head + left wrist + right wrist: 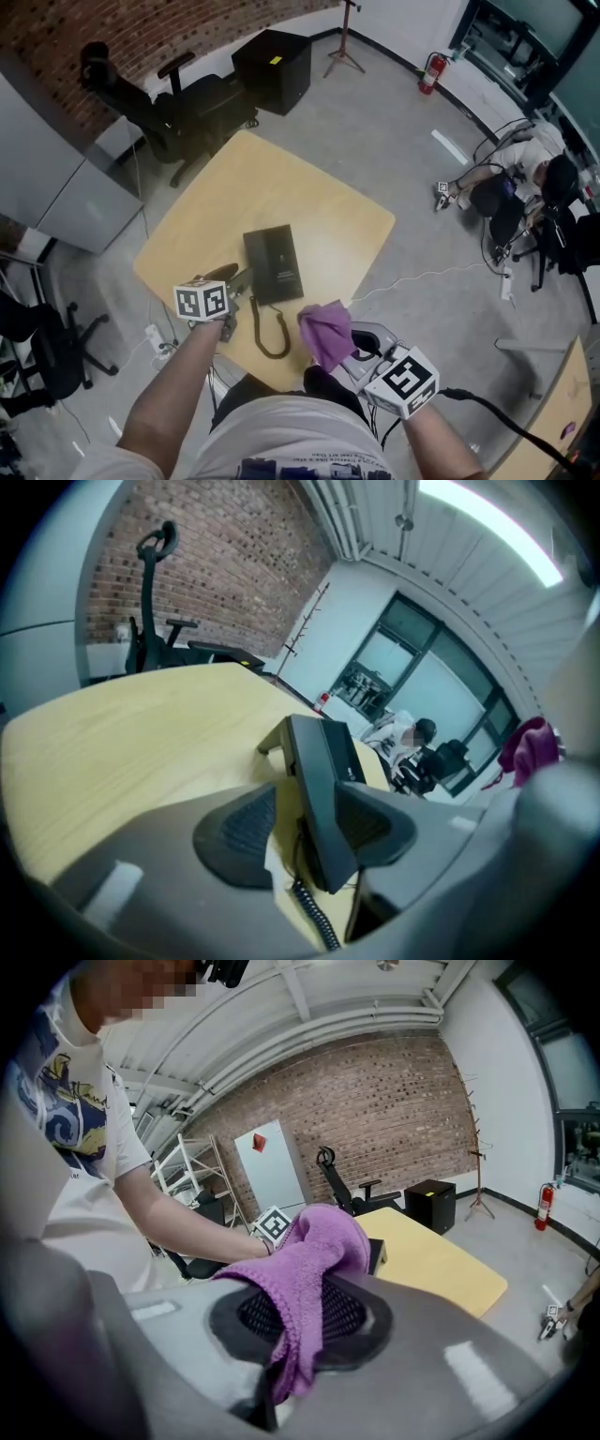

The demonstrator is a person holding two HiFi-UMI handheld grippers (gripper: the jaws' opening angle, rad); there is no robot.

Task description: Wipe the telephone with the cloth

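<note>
The black telephone (273, 265) lies flat on the yellow wooden table (244, 187), its coiled cord (270, 336) looping toward the near edge. My left gripper (242, 281) reaches in from the phone's left side. In the left gripper view its jaws (309, 832) stand wide apart with the phone's near end (323, 789) between them; a gap of table shows beside the left pad (246, 829). My right gripper (361, 345) hovers off the table's near corner, shut on a purple cloth (326, 333). The cloth (314, 1251) bunches up over the right gripper's (314, 1326) pads.
A black office chair (178, 112) and a black box (272, 67) stand beyond the table's far edge. A red fire extinguisher (430, 73) is by the far wall. A person (530, 164) sits among cables on the floor at the right.
</note>
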